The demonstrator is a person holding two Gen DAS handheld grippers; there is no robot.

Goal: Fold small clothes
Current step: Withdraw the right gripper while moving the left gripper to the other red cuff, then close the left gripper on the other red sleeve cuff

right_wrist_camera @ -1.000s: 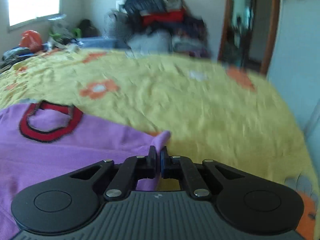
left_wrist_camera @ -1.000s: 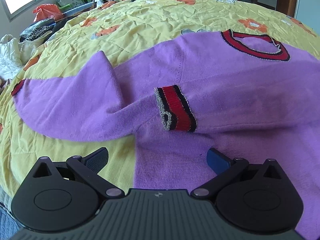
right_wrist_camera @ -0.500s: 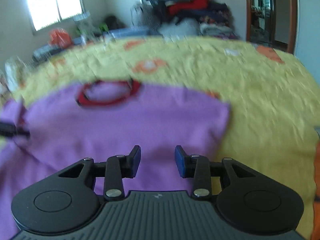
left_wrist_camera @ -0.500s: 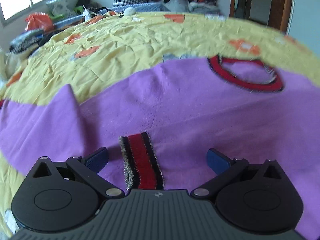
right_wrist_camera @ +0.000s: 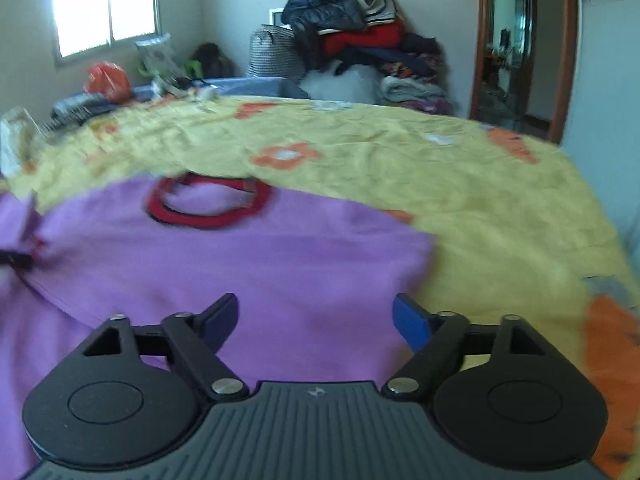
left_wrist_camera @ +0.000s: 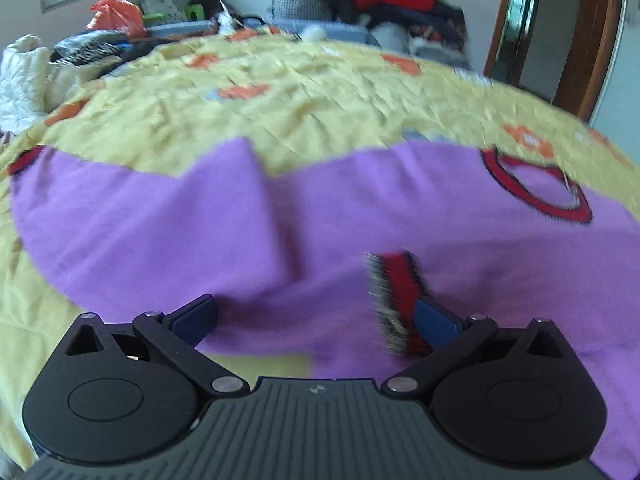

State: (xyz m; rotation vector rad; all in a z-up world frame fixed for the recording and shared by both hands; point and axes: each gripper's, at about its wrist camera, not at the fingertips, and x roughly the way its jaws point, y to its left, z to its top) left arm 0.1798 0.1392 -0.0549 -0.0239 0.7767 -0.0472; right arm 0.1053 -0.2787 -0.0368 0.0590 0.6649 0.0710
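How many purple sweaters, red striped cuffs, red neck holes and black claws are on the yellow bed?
Purple sweater: 1
Red striped cuffs: 2, one folded onto the sweater's body, one at the far left end
Red neck hole: 1
Black claws: 2, left claw and right claw, both open
Total: 6

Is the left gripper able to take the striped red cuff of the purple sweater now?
Probably yes. The left gripper is open, and the cuff lies on the purple sweater just beside its right finger, with nothing covering it.
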